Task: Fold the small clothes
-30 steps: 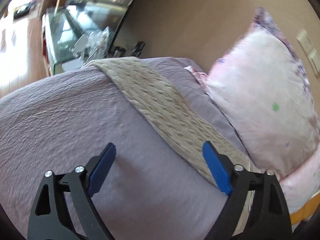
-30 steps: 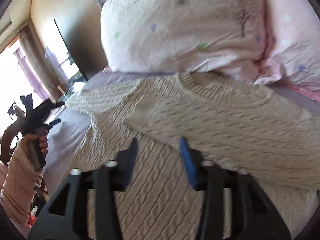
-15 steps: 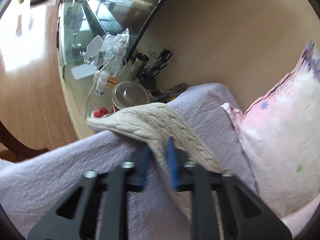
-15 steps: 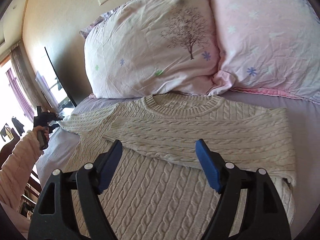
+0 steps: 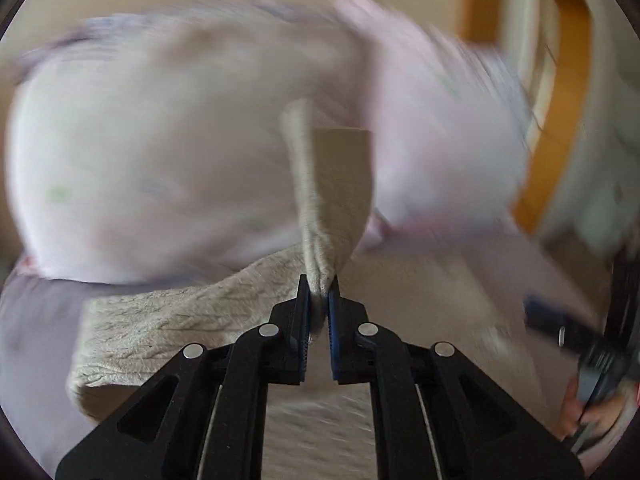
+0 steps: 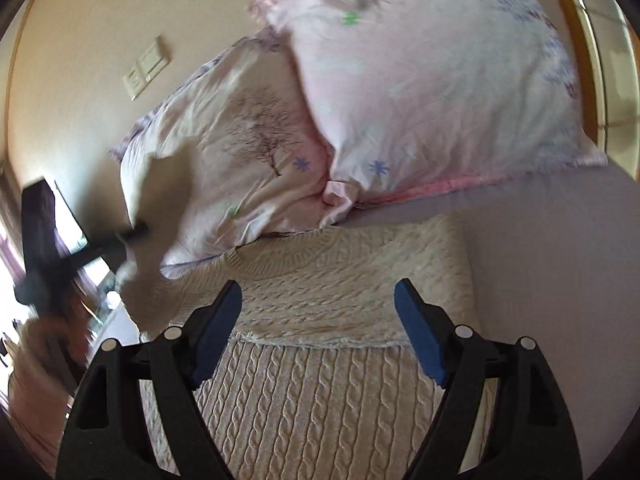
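Note:
A cream cable-knit sweater [image 6: 320,380] lies flat on the lilac bed, its right sleeve folded across the chest. My left gripper [image 5: 319,296] is shut on the left sleeve [image 5: 336,200] and holds it lifted; the view is blurred by motion. The lifted sleeve [image 6: 160,208] and the left gripper [image 6: 132,236] also show at the left of the right wrist view. My right gripper [image 6: 320,320] is open and empty, hovering above the sweater's middle.
Two pink patterned pillows [image 6: 420,80] lean against the wall behind the sweater's collar. Lilac bedsheet [image 6: 560,280] lies to the right. A wooden door frame [image 5: 560,100] stands at the far right. Wall switches [image 6: 146,66] are on the beige wall.
My left gripper closed on the sleeve end at the bed's edge and swung it up and inward toward the sweater. My right gripper stayed open and shifted slightly over the sweater.

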`<state>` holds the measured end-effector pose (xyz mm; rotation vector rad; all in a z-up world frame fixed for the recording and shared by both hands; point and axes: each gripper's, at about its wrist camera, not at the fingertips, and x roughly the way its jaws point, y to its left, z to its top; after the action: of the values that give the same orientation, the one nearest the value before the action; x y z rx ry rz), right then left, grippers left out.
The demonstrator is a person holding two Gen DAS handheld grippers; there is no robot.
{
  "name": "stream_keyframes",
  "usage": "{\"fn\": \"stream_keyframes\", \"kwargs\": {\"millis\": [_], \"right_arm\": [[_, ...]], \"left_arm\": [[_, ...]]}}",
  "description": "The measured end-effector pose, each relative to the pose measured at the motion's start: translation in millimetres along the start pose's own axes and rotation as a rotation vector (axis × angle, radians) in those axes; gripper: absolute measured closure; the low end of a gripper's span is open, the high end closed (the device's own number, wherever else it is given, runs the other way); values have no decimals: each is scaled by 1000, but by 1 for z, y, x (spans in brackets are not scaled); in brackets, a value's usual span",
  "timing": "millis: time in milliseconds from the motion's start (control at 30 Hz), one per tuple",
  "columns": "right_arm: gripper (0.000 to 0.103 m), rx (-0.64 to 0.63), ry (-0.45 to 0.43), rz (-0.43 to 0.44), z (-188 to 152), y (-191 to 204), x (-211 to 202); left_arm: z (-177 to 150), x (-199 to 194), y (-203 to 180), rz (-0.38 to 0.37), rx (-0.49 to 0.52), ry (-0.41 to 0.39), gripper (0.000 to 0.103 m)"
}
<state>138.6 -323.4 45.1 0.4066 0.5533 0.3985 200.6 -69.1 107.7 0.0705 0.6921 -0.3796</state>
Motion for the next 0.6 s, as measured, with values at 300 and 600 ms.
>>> {"fn": "stream_keyframes", "kwargs": {"millis": [300,600], "right_arm": [[58,70,150,-32,2,-33,25],[65,-50,293,-39,-9,-12,76]], "left_arm": [[-62,-22,2,21,5,43,78],[-110,-83,73,171,-109,39,54]]}}
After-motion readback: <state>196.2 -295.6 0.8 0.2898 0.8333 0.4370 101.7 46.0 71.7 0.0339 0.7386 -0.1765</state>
